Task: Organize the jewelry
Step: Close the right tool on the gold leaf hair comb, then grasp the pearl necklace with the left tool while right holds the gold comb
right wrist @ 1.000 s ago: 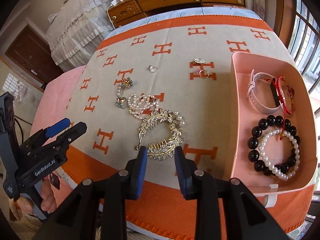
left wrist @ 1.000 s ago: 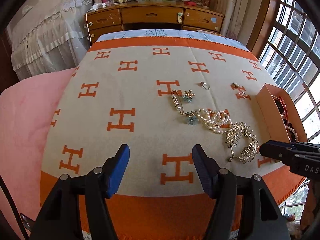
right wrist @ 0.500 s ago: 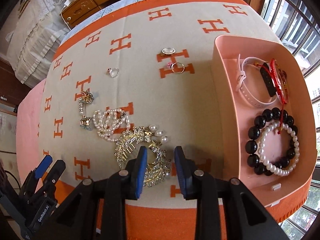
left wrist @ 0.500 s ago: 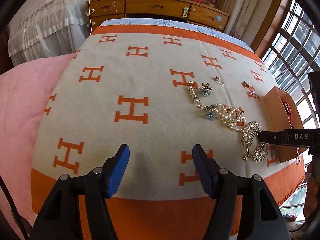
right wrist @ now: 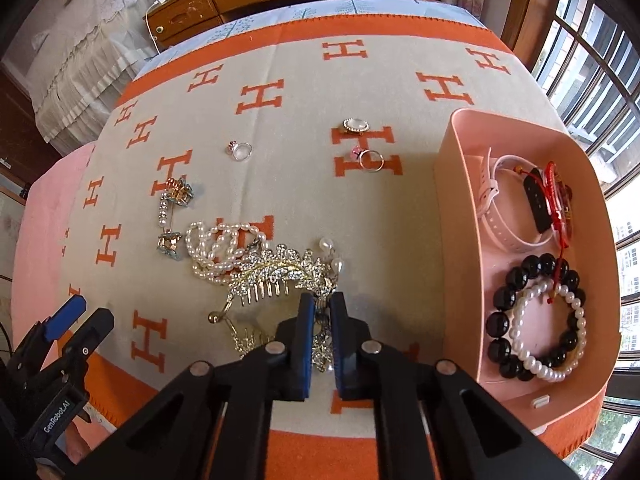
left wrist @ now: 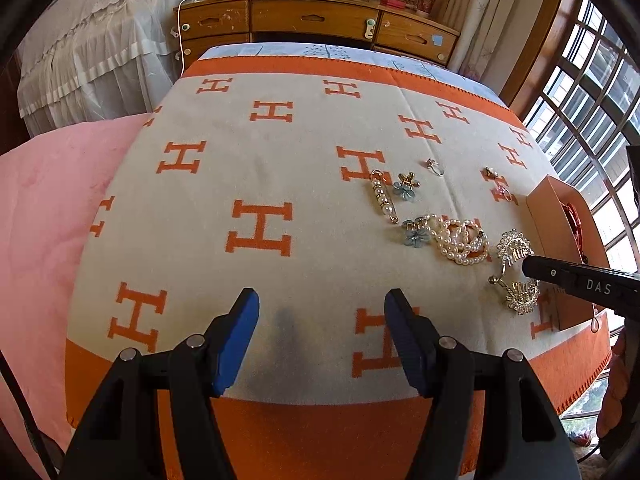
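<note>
Pinching the rhinestone hair comb on the blanket, the right gripper hides what seems its lower half, left of the pink box; the left gripper hangs spread.

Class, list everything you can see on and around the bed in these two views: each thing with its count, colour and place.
Gold rhinestone hair comb: one, gold, blanket, between right pads.
White pearl strand: one, white, left of comb.
Pearl bar pin: one, white-gold, far left.
Blue flower clips: two, blue-gold, by the pin.
Rings: two, silver with pink stones, mid-blanket.
Oval white brooch: one, gold-rimmed, beyond the rings.
Pink cardboard box: one, right; holds black bead bracelet, white pearl bracelet, white watch strap, red cord.
Orange-and-cream H-patterned blanket: one, covers bed.
Wooden dresser: one, brown, behind.
Left hand-held gripper: open, empty.
Right hand-held gripper: shut on comb.
</note>
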Motion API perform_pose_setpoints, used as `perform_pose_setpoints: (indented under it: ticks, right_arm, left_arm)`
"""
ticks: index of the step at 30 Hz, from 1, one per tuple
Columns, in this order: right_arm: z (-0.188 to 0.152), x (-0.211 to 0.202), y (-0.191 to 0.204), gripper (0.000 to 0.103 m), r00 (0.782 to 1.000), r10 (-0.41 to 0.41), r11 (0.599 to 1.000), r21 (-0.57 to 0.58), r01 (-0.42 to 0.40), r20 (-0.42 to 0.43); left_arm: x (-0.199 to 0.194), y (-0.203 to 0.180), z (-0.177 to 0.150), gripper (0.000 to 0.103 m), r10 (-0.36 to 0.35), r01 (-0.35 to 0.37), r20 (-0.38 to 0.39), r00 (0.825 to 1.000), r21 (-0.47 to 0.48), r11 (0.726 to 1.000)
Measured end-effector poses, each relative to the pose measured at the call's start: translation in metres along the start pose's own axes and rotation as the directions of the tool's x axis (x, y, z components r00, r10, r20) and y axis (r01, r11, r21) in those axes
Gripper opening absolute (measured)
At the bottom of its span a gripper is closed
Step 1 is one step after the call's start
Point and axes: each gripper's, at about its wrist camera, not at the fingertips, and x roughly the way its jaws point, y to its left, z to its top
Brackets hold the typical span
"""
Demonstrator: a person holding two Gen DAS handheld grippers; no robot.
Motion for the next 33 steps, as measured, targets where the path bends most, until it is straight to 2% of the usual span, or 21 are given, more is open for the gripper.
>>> perform_pose_setpoints:
  ticks: [4, 6, 12, 15, 18, 20, 24, 26, 29, 33]
  right_arm:
    - [0.0, -0.015, -0.006, 0.008, 0.998, 0.037, 0.999, 0.006, -0.037, 0.046]
    - [-0.002, -0.024, -0.011, 0.008, 0.994, 0.081, 0.996, 0.015, -0.082, 0.075]
    - [0.001, -0.043, -0.016, 0.008, 0.979, 0.14, 0.99, 0.013, -0.143, 0.148]
    - [0.003, -0.049, -0.022, 0.008, 0.972, 0.169, 0.985, 0.013, -0.174, 0.166]
    - [0.006, -0.055, -0.028, 0.008, 0.964, 0.196, 0.979, 0.014, -0.201, 0.179]
    - [0.007, -0.06, -0.032, 0.008, 0.958, 0.207, 0.977, 0.013, -0.214, 0.197]
    - [0.01, -0.067, -0.044, 0.008, 0.946, 0.23, 0.97, 0.024, -0.241, 0.227]
    - [0.011, -0.068, -0.05, 0.008, 0.942, 0.238, 0.967, 0.032, -0.252, 0.234]
    - [0.013, -0.068, -0.057, 0.008, 0.939, 0.249, 0.964, 0.037, -0.265, 0.239]
    - [0.011, -0.073, -0.065, 0.008, 0.929, 0.271, 0.957, 0.035, -0.288, 0.252]
  left_arm:
    - [0.002, 0.001, 0.011, 0.064, 0.002, -0.002, 0.003, 1.0, -0.013, 1.0]
    - [0.006, 0.001, 0.019, 0.064, -0.003, 0.003, -0.002, 1.0, -0.021, 1.0]
    - [0.023, -0.007, 0.054, 0.063, -0.034, 0.032, -0.028, 0.999, -0.043, 0.999]
    - [0.032, -0.017, 0.073, 0.063, -0.057, 0.056, -0.049, 0.997, -0.023, 0.998]
    - [0.037, -0.028, 0.091, 0.056, -0.085, 0.085, -0.081, 0.993, -0.007, 0.996]
    - [0.039, -0.032, 0.099, 0.047, -0.089, 0.089, -0.104, 0.991, -0.007, 0.996]
    - [0.035, -0.043, 0.101, 0.041, -0.104, 0.107, -0.126, 0.987, 0.016, 0.994]
    - [0.033, -0.054, 0.095, 0.041, -0.126, 0.136, -0.152, 0.98, 0.061, 0.989]
    - [0.03, -0.077, 0.08, 0.041, -0.141, 0.177, -0.199, 0.97, 0.18, 0.967]
    - [0.021, -0.111, 0.05, 0.041, -0.099, 0.174, -0.196, 0.976, 0.414, 0.894]
